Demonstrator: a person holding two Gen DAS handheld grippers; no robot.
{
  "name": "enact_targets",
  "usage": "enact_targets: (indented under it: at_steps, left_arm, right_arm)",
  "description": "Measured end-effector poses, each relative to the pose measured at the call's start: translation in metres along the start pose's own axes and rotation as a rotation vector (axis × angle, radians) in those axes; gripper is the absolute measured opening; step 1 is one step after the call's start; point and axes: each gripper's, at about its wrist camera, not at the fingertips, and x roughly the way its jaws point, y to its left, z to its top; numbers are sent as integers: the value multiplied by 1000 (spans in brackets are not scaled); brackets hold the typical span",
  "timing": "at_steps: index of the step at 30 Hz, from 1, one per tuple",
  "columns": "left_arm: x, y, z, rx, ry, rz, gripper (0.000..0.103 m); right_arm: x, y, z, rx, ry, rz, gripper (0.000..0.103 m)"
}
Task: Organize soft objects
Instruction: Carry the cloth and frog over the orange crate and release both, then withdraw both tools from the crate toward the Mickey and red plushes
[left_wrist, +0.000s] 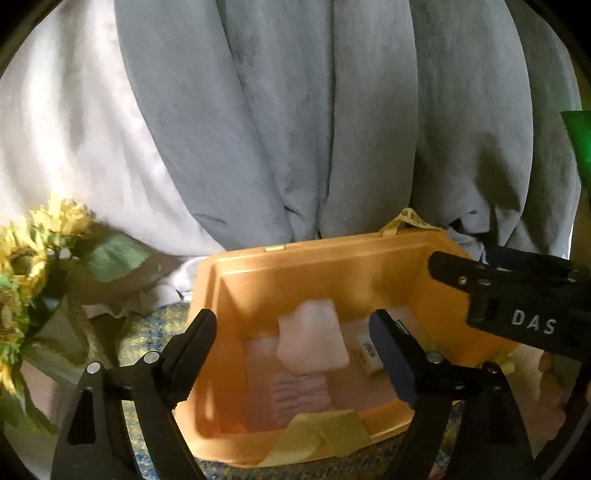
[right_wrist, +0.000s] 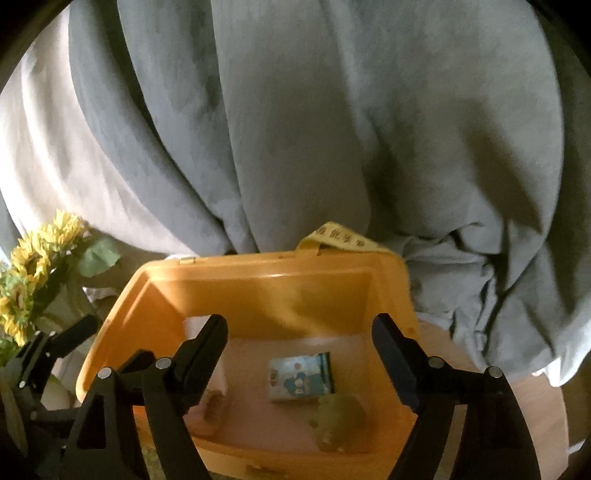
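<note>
1. Both open and empty: left tool (left_wrist: 295, 343), right tool (right_wrist: 299, 343).
2. Inside orange plastic bin (left_wrist: 332, 266): folded white cloth (left_wrist: 314, 338), at left tool's twelve o'clock, lengthwise twelve-to-six, nearer left hand.

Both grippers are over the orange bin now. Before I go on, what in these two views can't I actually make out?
- Left wrist view: the pale folded cloth in the orange bin is motion-blurred; the left gripper covers both near corners.
- Left wrist view: the right gripper hides the bin's right wall.
- Right wrist view: the yellowish soft item is dim and blurred; the right gripper finger covers most of the white cloth at left.
- Small printed pack: print unreadable.
</note>
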Motion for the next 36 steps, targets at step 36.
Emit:
enact_targets:
  at_steps: [36]
  left_arm:
    - [-163,-22,-53,31,-165,68,102]
  right_arm:
    - [-169,-5,-66,6,-211,-99,95]
